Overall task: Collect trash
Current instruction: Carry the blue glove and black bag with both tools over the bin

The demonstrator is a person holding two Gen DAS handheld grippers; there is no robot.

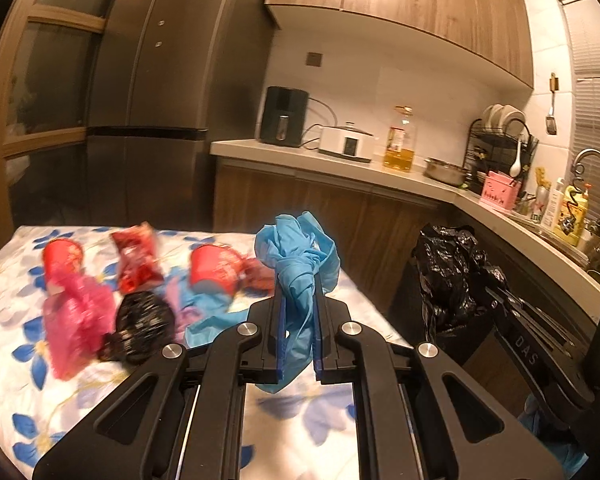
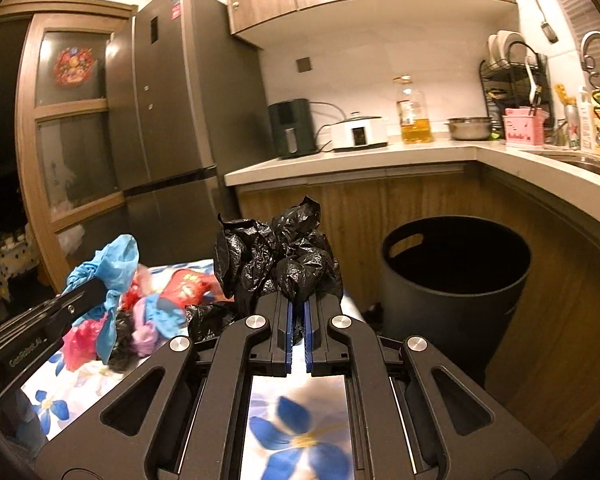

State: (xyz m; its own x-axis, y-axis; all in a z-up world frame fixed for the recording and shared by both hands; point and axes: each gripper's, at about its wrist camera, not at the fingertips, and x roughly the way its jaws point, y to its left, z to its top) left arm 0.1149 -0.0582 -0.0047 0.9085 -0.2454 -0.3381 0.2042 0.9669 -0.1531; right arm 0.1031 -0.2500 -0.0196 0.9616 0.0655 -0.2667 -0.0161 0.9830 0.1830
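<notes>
Clamping a crumpled light-blue plastic bag [image 1: 296, 264] between the blue pads of the black two-finger left gripper [image 1: 299, 300], bag bunching above the fingertips and trailing down between the jaws. Pinching a wad of crinkled black plastic film [image 2: 276, 256] in the black two-finger right gripper [image 2: 298, 308], jaws nearly together, wad bulging up past the tips. Holding both bundles clear of the white tablecloth with blue flowers [image 1: 12, 344]. Lying on that cloth behind the left gripper: two red paper cups on their sides [image 1: 62, 258] [image 1: 214, 270], a red snack wrapper [image 1: 136, 262] between them, a pink plastic bag [image 1: 76, 316], a small dark crumpled bag [image 1: 144, 320] just beside it, all somewhat blurred. Showing in the right wrist view beyond the table's edge: a round dark-grey trash bin with a handle cutout [image 2: 452, 280], mouth open, standing on the floor against the wood-fronted counter [image 2: 380, 164]. Sitting on that counter: a black air fryer [image 2: 292, 128], a white cooker [image 2: 358, 132], a bottle of yellow oil [image 2: 414, 116], a steel bowl [image 2: 470, 128].
</notes>
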